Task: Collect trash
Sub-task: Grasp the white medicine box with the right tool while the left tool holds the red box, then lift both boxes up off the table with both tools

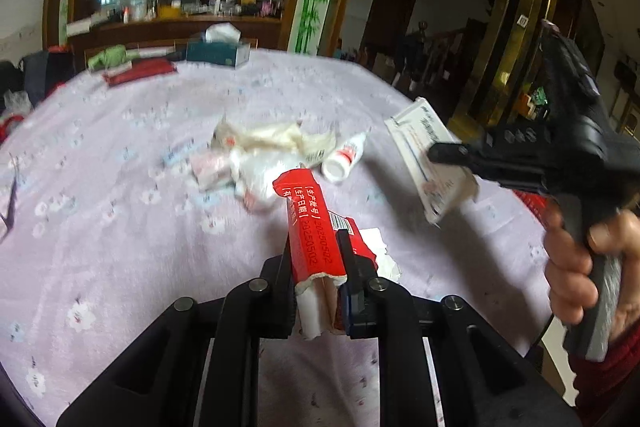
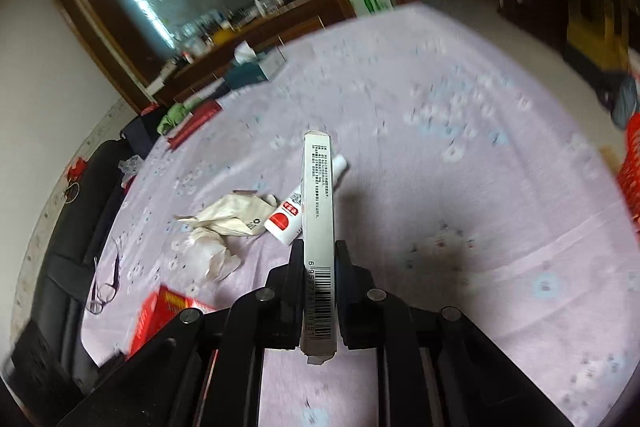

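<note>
- Black linkage fills the lower frame of the left wrist view, where the left claw [image 1: 316, 255] is clenched on a crumpled red carton [image 1: 310, 223] with torn white edges.
- Only that view shows a hand [image 1: 588, 267] gripping the right tool's handle at right.
- Right wrist view: the right claw [image 2: 319, 259] pinches a flat white box [image 2: 318, 227] edge-on, barcode showing.
- Mid-frame on the bench's [image 2: 460, 187] lilac flowered cloth lie wrinkled wrappers [image 2: 228, 223] and a smooth white bottle [image 2: 294, 211].
- Spectacles [image 2: 106, 283] sit lower left.
</note>
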Available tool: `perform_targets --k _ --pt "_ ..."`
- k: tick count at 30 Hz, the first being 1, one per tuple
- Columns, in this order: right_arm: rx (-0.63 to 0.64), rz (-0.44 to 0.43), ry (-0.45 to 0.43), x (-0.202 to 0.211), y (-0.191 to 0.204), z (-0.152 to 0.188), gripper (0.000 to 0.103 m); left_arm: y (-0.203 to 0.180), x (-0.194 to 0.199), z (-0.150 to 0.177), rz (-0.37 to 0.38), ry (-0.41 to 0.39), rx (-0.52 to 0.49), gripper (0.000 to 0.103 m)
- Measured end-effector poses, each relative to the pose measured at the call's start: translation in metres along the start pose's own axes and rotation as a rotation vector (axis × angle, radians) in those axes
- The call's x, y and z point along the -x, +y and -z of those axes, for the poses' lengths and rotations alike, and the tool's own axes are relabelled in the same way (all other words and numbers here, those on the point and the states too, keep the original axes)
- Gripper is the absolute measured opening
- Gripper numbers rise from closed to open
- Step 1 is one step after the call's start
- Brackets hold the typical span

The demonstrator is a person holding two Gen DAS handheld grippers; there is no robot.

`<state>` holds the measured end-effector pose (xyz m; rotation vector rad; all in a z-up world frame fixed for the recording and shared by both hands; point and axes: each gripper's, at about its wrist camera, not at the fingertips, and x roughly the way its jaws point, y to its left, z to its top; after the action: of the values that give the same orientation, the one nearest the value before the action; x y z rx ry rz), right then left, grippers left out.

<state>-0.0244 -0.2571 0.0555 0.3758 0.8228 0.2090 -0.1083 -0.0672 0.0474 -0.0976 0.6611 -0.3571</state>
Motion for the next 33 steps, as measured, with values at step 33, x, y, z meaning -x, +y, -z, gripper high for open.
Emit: perform_targets --k 33 --pt "0.026 0.006 -0.127 0.070 -0.037 0.046 0.014 -0.066 -0.004 -0.010 -0.088 -0.061 -0.159 0.016"
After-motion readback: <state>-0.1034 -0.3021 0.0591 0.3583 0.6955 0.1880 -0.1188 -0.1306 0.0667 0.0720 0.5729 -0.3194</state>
